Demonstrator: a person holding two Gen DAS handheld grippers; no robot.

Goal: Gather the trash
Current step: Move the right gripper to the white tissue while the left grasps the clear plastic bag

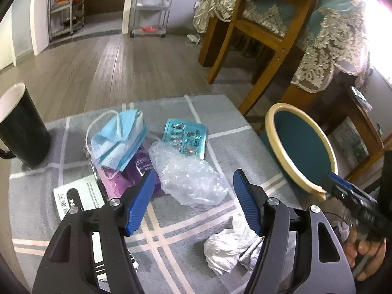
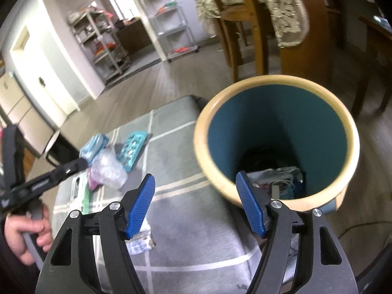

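- Trash lies on a grey checked cloth [image 1: 220, 127]: a blue face mask [image 1: 117, 139], a teal blister pack [image 1: 185, 137], a crumpled clear plastic bag [image 1: 188, 176], a purple wrapper [image 1: 117, 183] and a white tissue wad [image 1: 227, 247].
- The teal bin [image 2: 276, 132], cream-rimmed, stands just beside the cloth's edge with some litter at its bottom.
- The left gripper [image 1: 193, 201] hangs over the plastic bag, jaws spread, nothing pinched.
- The right gripper [image 2: 196, 203] sits by the bin's near rim, its 2 jaws spread and empty.
- A dark mug [image 1: 22, 127] stands at the cloth's far left.
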